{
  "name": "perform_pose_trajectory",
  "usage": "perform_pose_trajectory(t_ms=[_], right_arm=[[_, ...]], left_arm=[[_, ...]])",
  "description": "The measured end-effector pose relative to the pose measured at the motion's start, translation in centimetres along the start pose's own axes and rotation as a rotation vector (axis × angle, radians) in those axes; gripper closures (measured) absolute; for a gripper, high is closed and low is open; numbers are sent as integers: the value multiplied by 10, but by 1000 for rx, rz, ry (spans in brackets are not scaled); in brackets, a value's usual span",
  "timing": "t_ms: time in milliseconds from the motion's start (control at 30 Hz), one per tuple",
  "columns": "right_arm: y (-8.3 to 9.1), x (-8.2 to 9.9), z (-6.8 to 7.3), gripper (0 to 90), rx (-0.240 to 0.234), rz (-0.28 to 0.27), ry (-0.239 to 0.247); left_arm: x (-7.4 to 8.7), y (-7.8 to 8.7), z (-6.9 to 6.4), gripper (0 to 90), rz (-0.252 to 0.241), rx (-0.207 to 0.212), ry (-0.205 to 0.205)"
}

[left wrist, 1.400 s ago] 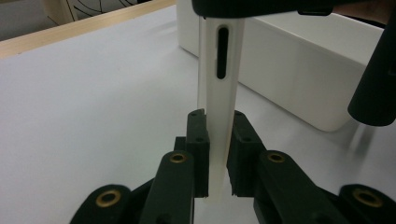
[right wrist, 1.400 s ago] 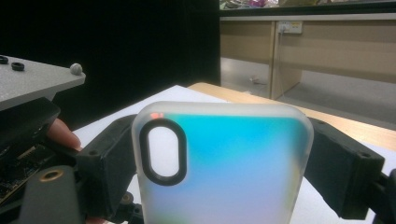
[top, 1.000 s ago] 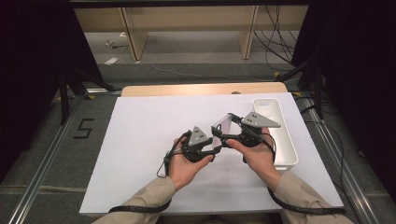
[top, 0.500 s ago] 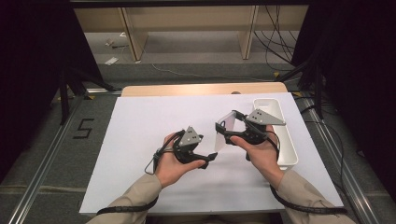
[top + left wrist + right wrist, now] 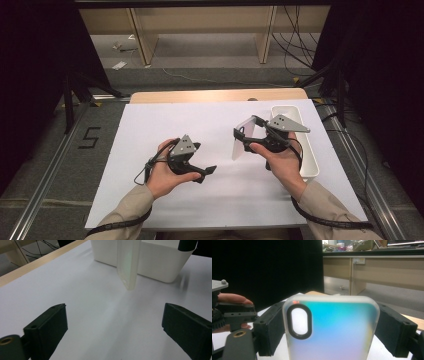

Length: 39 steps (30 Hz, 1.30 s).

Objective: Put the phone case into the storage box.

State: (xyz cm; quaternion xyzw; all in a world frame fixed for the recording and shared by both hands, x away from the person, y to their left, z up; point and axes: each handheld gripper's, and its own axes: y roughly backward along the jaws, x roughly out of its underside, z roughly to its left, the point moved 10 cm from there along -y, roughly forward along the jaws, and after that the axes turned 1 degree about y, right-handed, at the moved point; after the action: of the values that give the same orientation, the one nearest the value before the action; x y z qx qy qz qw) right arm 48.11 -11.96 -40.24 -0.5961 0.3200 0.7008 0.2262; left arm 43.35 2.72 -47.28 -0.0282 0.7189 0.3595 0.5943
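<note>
1 phone case (image 5: 332, 330) clamped betw. right gripper (image 5: 325, 330) pads, upright.

- Phone case (image 5: 332, 327): frosted, translucent soft plastic, smooth with an iridescent sheen.
- Bin (image 5: 310, 155): white plastic, smooth, slightly glossy.
- Table cover (image 5: 200, 125): white, matt, smooth.
- Table edge (image 5: 200, 96): pale wood.

Phone case (image 5: 332, 330) — bottom edge cut off

Stood on the desk (image 5: 150, 200) at centre: phone case (image 5: 244, 140), upright, clamped between jaws of right gripper (image 5: 246, 134). At three o'clock of it, just beside: tray (image 5: 310, 165). At eight o'clock, well apart: left gripper (image 5: 209, 171), jaws wide, bare.
</note>
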Motion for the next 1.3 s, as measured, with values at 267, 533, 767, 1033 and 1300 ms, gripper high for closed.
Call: perform_pose_trajectory(t_ms=[267,533,767,1033,1300], right_arm=[[2,-3,-4,178,10,-5,-4],[3,-5,-6,178,15,-9,-8],[5,-6,-9,178,22,-11,-10],[6,-9,-13,178,33,-17,-14],[9,-12,-18,178,49,-24,-15]], left_arm=[[12,13,12,0,8,-10,1],[21,26,24,0,14,-34,-4],[28,33,31,0,22,-43,-9],[32,39,37,0,19,-48,-3],[36,43,43,0,13,-56,9]])
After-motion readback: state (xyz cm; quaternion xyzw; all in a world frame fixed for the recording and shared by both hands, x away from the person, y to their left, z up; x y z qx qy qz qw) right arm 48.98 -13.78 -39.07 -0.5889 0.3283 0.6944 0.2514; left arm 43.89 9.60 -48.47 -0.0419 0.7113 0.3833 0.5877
